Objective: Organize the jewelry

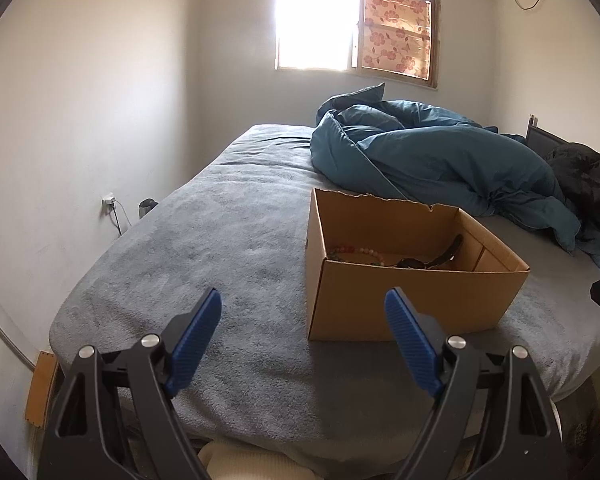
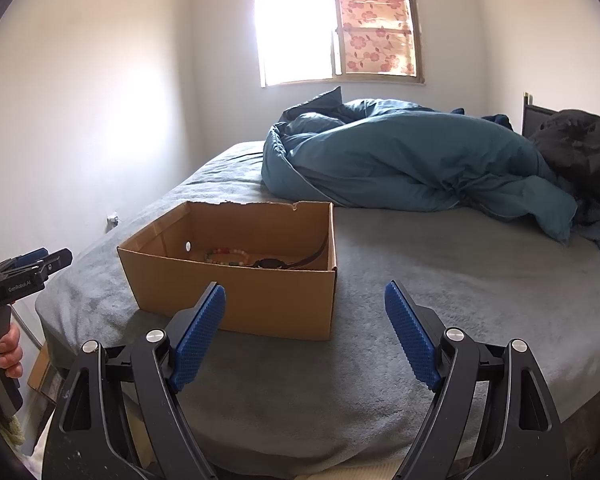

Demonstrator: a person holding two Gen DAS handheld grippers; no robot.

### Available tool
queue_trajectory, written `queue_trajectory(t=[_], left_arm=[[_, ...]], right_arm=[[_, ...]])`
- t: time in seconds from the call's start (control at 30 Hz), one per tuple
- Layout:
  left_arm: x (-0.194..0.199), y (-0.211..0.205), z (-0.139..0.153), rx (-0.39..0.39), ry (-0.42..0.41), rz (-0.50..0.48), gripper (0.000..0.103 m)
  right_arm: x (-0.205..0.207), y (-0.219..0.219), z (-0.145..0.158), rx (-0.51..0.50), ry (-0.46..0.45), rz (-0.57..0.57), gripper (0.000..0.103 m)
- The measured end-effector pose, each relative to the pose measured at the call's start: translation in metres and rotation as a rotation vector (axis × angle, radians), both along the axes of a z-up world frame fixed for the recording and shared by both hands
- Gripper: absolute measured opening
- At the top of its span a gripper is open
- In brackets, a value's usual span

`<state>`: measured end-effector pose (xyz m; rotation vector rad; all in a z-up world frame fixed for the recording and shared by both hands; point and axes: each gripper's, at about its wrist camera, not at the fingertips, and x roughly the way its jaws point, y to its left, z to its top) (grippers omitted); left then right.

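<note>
Both grippers are hovering over the near edge of the grey bed (image 1: 228, 240), each one released and carrying nothing: the left gripper (image 1: 303, 344) is holding its blue pads wide apart just left of the cardboard box (image 1: 412, 300), and the right gripper (image 2: 305, 336) is standing equally spread in front of the box's right corner. The box is sitting open-topped on the blanket, between the two tools and apart from both. Inside it, a beaded bracelet (image 2: 226, 257) of pale pink and green beads is lying on the floor toward the left, and a dark strapped piece (image 2: 284, 261), probably a watch though the view is too low to be sure, is resting beside it with one strap leaning up the right wall. No jewelry is showing on the blanket itself. Judging from this, the gathering step appears to be done or nearly so, since the visible pieces are already in the box; what may be remaining is tidying them within it. A rumpled teal duvet (image 1: 432, 160) is lying well behind the box.
</note>
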<state>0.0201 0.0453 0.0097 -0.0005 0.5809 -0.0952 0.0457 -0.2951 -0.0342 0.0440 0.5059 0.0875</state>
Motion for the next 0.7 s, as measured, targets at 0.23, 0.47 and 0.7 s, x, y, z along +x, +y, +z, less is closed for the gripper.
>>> queue_trajectory(t=[0.23,0.47,0.7], left_arm=[[0.0008,0.0001,-0.0005,-0.006,0.007,-0.002,0.082],[0.0025,-0.0014,-0.0021,0.006,0.012,0.002,0.082],[0.0033,-0.0051,-0.0054,0.02,0.037,0.043,0.082]], right_arm=[[0.0002,0.0005,-0.0001,0.001,0.001,-0.003,0.078],[0.0002,-0.002,-0.0004,0.011,0.001,-0.015,0.078],[0.0006,-0.0076,-0.0014,0.038,0.01,-0.045,0.079]])
